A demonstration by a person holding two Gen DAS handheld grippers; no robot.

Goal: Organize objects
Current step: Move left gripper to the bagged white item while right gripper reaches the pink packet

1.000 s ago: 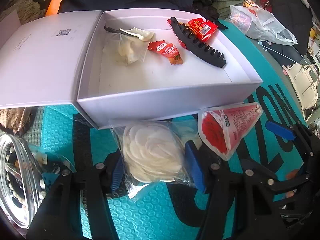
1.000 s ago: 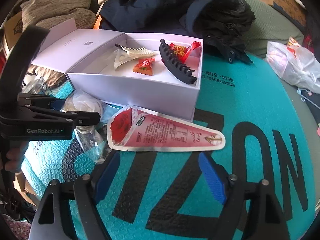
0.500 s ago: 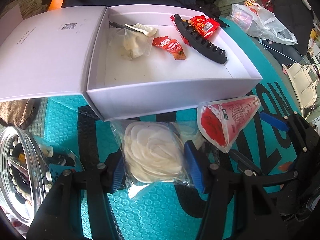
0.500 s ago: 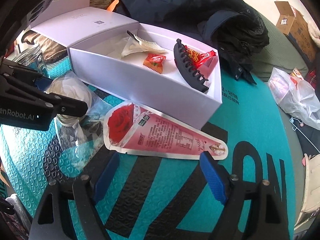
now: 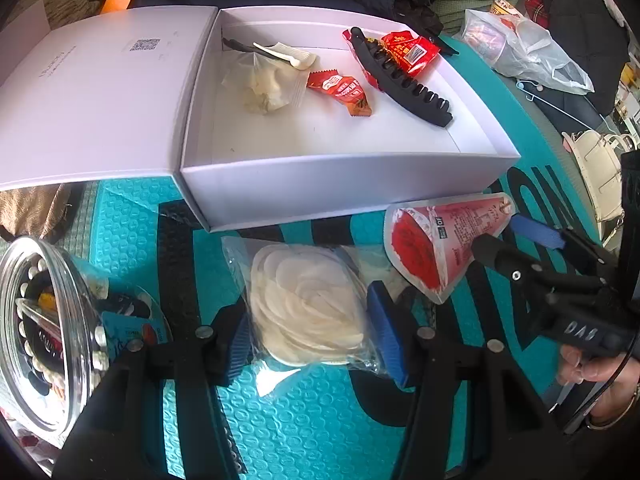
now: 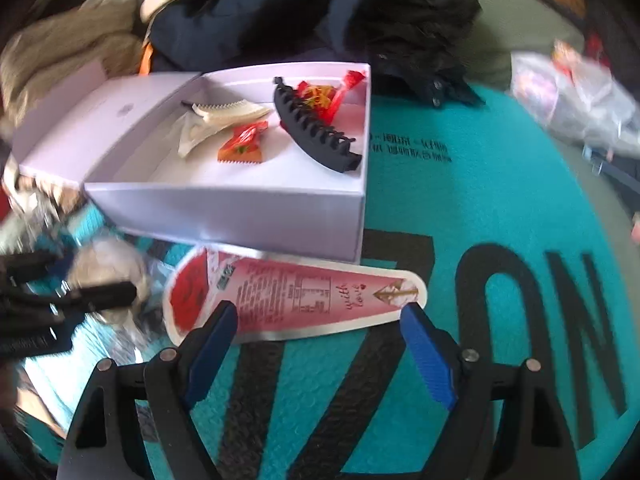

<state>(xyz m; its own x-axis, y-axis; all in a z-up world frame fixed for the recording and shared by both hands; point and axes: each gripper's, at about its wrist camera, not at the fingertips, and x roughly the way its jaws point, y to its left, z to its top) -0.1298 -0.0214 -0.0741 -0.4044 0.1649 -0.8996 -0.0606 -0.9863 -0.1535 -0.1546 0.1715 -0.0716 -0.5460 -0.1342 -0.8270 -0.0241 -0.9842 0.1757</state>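
Left wrist view, nearest: the left gripper [image 5: 308, 332] straddles a clear bag of white pads [image 5: 308, 304] lying on the teal mat [image 5: 312, 420]; its jaws are closing, and both blue pads sit against the bag's sides. At the left edge a clear jar [image 5: 44, 336] lies tilted, small items inside it too distorted to name. Just right of the bag lies a cone-shaped pink-and-red pouch [image 5: 436, 240], its wide end toward the bag, its narrow tip pointing away to the right. The right gripper [image 6: 320, 344] stands wide — its fingers flank the pouch [image 6: 288, 296] at the near edge, neither clearly pressing on it; the right wrist view is blurred, so contact cannot be settled. A hand [image 5: 600, 376] holding that gripper shows at the lower right of the left view. Beyond the bag and pouch stands an open white box [image 5: 344, 184], its lid [image 5: 92, 96] folded flat to the left. Inside — a black hair claw [image 5: 404, 80], a red packet [image 5: 408, 52] behind it, a smaller red sachet [image 5: 340, 88], a crumpled clear wrapper [image 5: 268, 84] and a cream comb [image 5: 288, 54]. Farthest: dark clothing [image 6: 320, 12] behind the box and a plastic bag [image 5: 524, 52] at upper right.
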